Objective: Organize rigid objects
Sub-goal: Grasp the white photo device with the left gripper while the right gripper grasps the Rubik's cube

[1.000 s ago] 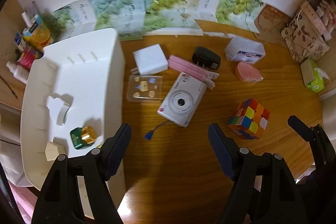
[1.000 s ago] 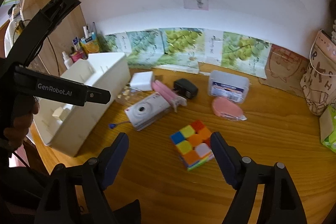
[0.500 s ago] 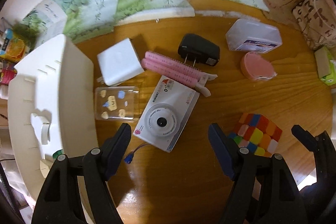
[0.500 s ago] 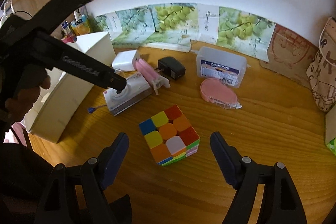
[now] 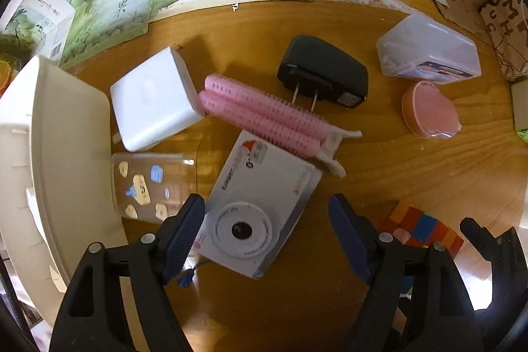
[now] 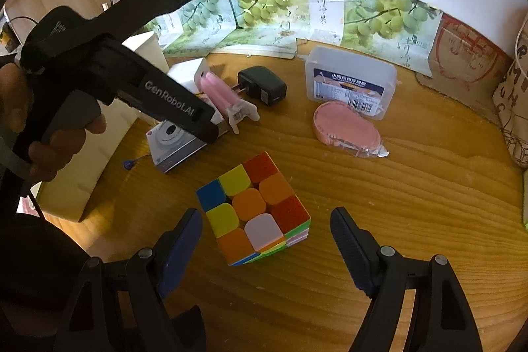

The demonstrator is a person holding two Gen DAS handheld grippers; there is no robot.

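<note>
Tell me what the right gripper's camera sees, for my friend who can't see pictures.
A colourful puzzle cube sits on a wooden table between the right gripper's open jaws, untouched. Behind it, a hand holds the left gripper over a white toy camera, beside a pink hair roller and black plug adapter.

- Left wrist view: looks straight down, close over the white camera (image 5: 260, 213).
- Right wrist view: tilted down, cube (image 6: 254, 207) near; camera at 10 o'clock.
- Shared: camera, cube, pink roller (image 5: 264, 117).
</note>
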